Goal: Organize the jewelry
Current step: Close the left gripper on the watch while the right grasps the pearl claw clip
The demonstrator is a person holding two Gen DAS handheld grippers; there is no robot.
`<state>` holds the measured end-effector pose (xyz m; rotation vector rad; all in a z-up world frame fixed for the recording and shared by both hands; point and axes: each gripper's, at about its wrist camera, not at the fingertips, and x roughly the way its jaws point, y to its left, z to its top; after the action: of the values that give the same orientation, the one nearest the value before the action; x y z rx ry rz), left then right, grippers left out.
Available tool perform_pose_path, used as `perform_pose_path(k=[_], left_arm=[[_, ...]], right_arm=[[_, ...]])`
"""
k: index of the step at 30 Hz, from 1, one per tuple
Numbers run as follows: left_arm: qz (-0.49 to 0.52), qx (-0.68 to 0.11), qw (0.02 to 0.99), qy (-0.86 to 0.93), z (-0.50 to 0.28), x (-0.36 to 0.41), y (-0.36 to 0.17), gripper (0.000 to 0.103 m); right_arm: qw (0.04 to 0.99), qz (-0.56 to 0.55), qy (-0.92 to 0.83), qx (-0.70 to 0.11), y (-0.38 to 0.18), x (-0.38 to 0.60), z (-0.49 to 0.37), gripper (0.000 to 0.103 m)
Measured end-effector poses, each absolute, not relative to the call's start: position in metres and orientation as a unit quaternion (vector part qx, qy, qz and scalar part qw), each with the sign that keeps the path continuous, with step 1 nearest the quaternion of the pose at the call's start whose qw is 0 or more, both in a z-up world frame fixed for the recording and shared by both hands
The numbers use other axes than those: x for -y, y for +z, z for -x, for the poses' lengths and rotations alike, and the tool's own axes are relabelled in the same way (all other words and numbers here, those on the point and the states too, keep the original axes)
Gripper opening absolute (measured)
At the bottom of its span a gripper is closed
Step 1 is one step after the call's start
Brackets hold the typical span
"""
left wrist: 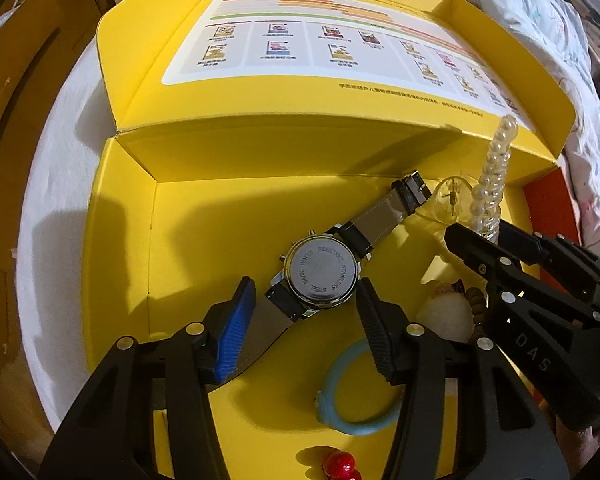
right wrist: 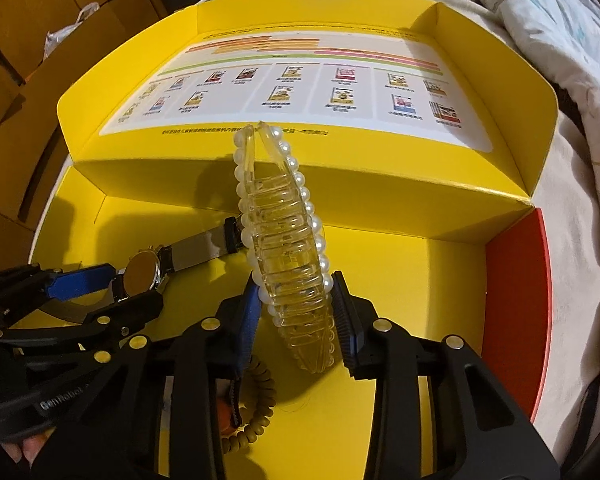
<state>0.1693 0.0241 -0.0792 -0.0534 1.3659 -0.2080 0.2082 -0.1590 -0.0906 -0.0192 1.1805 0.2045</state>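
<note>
A steel-backed watch with a black strap lies face down in the yellow box. My left gripper is open, its fingers on either side of the watch case; it also shows in the right wrist view. My right gripper is shut on a clear hair claw clip edged with pearls, held upright above the box floor. The clip also shows in the left wrist view, with the right gripper below it.
A light blue ring-shaped band, red beads, a beaded bracelet and a white fuzzy piece lie on the box floor. The open lid stands behind. The box has a red side wall. Bedding lies to the right.
</note>
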Motion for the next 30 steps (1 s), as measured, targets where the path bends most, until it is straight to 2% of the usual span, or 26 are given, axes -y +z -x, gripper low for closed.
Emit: perform_pose_path(k=[4, 8, 13, 21, 30], left_arm=[[0.041, -0.636, 0.766, -0.085, -0.175, -0.039, -0.079, 0.052], [0.060, -0.634, 0.765, -0.097, -0.178, -0.052, -0.072, 0.046], [0.064, -0.632, 0.766, -0.098, -0.180, -0.060, -0.070, 0.045], [0.079, -0.631, 0.766, -0.097, -0.179, -0.069, -0.070, 0.045], [0.081, -0.629, 0.767, -0.092, -0.168, -0.053, -0.068, 0.045]], right_arm=[[0.826, -0.023, 0.107, -0.553, -0.083, 0.170, -0.208, 0.035], [0.822, -0.055, 0.118, -0.554, -0.078, 0.182, -0.209, 0.035], [0.819, -0.065, 0.118, -0.558, -0.080, 0.186, -0.210, 0.035], [0.821, -0.039, 0.110, -0.559, -0.089, 0.173, -0.211, 0.035], [0.833, 0.016, 0.101, -0.545, -0.092, 0.158, -0.209, 0.042]])
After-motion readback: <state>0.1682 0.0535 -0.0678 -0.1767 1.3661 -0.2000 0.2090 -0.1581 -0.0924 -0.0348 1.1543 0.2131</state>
